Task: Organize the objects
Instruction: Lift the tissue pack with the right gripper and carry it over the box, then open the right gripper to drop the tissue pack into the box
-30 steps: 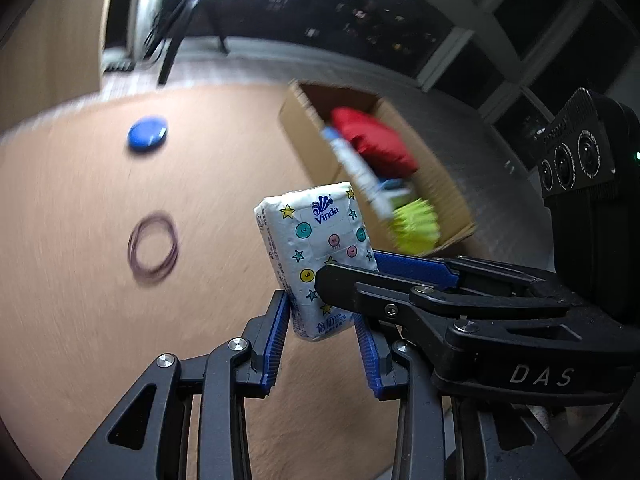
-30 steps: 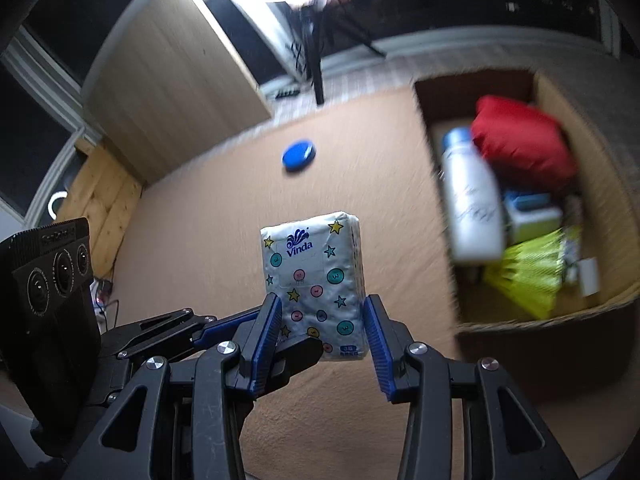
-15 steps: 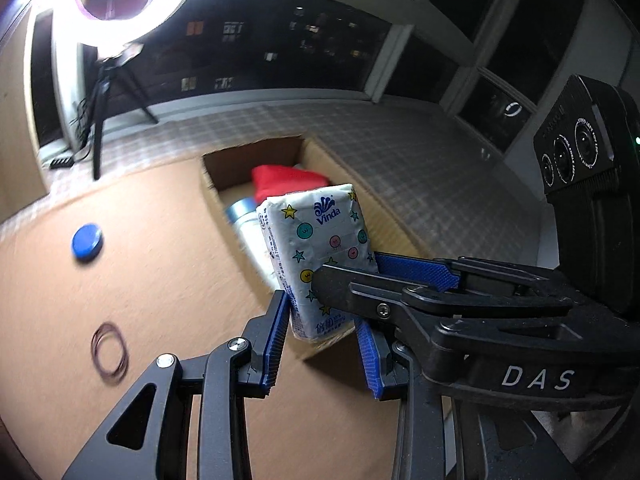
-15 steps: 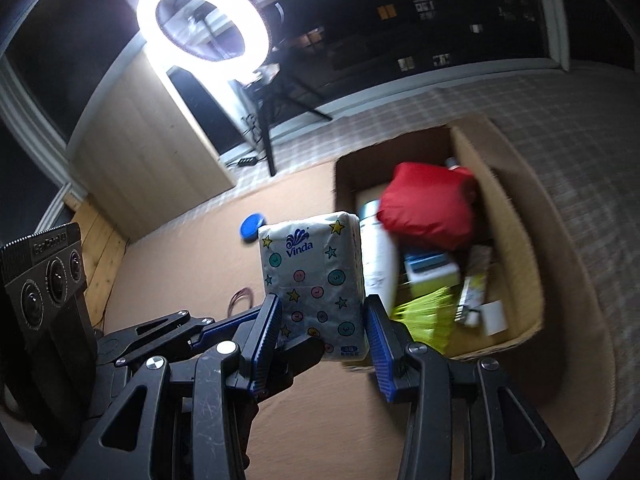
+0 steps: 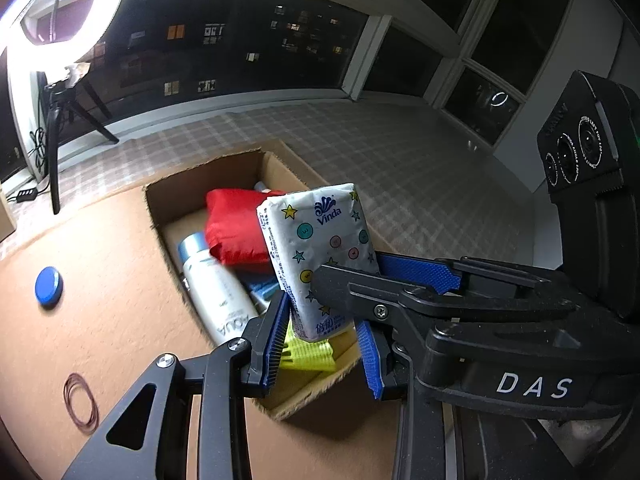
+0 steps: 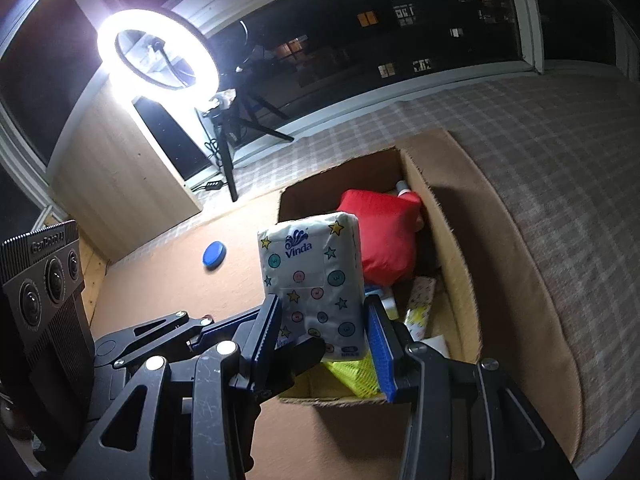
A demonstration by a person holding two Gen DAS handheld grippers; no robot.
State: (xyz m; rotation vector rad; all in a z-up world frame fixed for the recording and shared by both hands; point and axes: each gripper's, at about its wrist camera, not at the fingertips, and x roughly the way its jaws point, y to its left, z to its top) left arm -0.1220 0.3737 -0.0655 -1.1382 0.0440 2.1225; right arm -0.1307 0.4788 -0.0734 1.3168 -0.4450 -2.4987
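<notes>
Cardboard box (image 5: pixel 288 168) contents sit half hidden behind the clamped tissue pack (image 5: pixel 320 248).

The tissue pack (image 6: pixel 314 280) is white, printed with yellow and teal stars, pastel dots and a blue Vinda logo. The cardboard box (image 5: pixel 276 168) is brown; inside lie a red pouch (image 5: pixel 236 232), a white bottle (image 5: pixel 218 296) with a pale blue cap, and something neon yellow (image 5: pixel 306 354). At nine o'clock a blue disc (image 5: pixel 48 286) lies on the tan surface (image 5: pixel 100 280); at seven o'clock, dark maroon rubber bands (image 5: pixel 80 402). The claws are black with blue pads (image 5: pixel 276 344). The floor (image 6: pixel 540 140) is grey plaid.
</notes>
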